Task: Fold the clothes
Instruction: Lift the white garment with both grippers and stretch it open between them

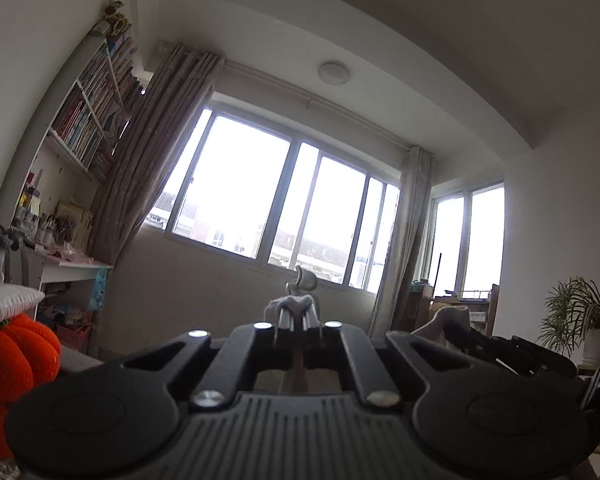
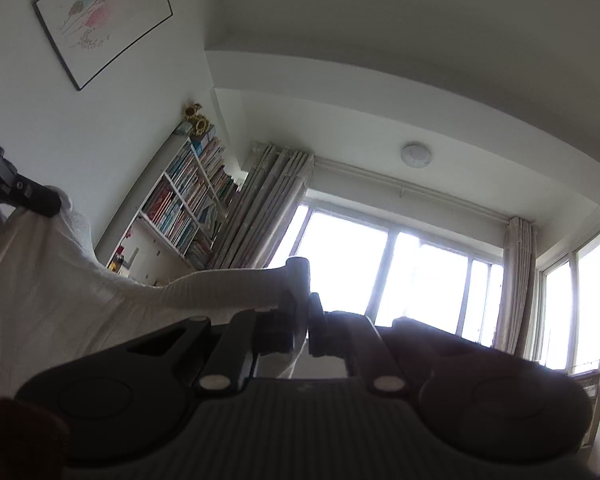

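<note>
Both grippers were raised toward the ceiling and windows, holding one pale cream knitted garment (image 2: 48,280) up in the air between them; this looked like the lift-and-spread step that comes before a fold is laid.

The left gripper (image 1: 296,308) had its fingers pressed together on a small bunched tuft of the cloth. The right gripper (image 2: 300,280) likewise pinched an edge of the cloth, which ran from its tips leftward in a taut ribbed band.

In the right wrist view the garment hung as a broad sheet below that band, its far corner caught by the black tip of the left gripper at the picture's left edge. The fabric looked soft, thin and finely ribbed, sagging slightly between the two holds.

The next move probably called for keeping both pinches firm, drawing the hands apart to even the top edge, and then lowering the cloth flat; the surface below was out of view.
</note>
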